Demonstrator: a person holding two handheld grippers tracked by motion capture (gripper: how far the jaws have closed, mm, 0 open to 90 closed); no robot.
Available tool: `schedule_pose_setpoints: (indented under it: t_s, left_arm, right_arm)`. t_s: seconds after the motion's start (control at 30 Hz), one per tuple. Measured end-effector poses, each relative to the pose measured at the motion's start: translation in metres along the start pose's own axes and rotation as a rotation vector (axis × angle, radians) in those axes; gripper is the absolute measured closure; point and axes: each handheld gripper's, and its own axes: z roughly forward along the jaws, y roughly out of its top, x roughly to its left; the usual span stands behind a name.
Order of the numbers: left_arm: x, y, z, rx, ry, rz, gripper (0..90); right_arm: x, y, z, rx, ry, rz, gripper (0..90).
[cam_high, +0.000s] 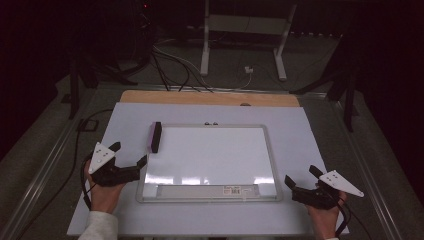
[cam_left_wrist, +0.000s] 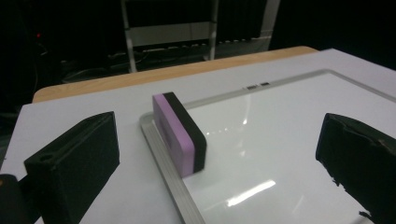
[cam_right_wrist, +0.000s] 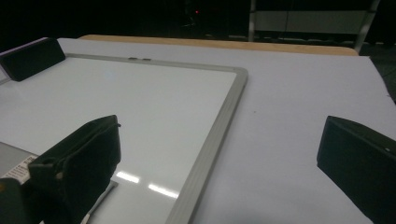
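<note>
Surface: white sheet (cam_high: 300, 130) over a wooden table (cam_high: 210, 98), dark room behind, cables on the floor at the top of the frame.
Whiteboard (cam_high: 215, 155): wiped clean, lying flat at centre frame, so both hands can reach it.
Eraser (cam_high: 155, 136): standing on edge at the board's upper left corner, purple body with black felt, parked off the writing area.
Left gripper (cam_high: 131, 155): jaws spread wide, nothing between them, left of the board just below the eraser.
Right gripper (cam_high: 301, 177): jaws apart, empty, resting at lower right.
</note>
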Motion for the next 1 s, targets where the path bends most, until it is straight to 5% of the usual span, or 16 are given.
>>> schedule_pose_setpoints:
  t_s: [0.43, 1.0]
  left_arm:
    - [0.003, -0.021, -0.023, -0.058, 0.050, 0.008, 0.6]
    - [0.013, -0.031, -0.027, -0.049, 0.068, -0.019, 0.7]
  right_arm:
    - [0.001, 0.002, 0.013, -0.012, 0.007, -0.021, 0.0]
    - [0.002, 0.000, 0.005, -0.040, 0.002, -0.061, 0.1]
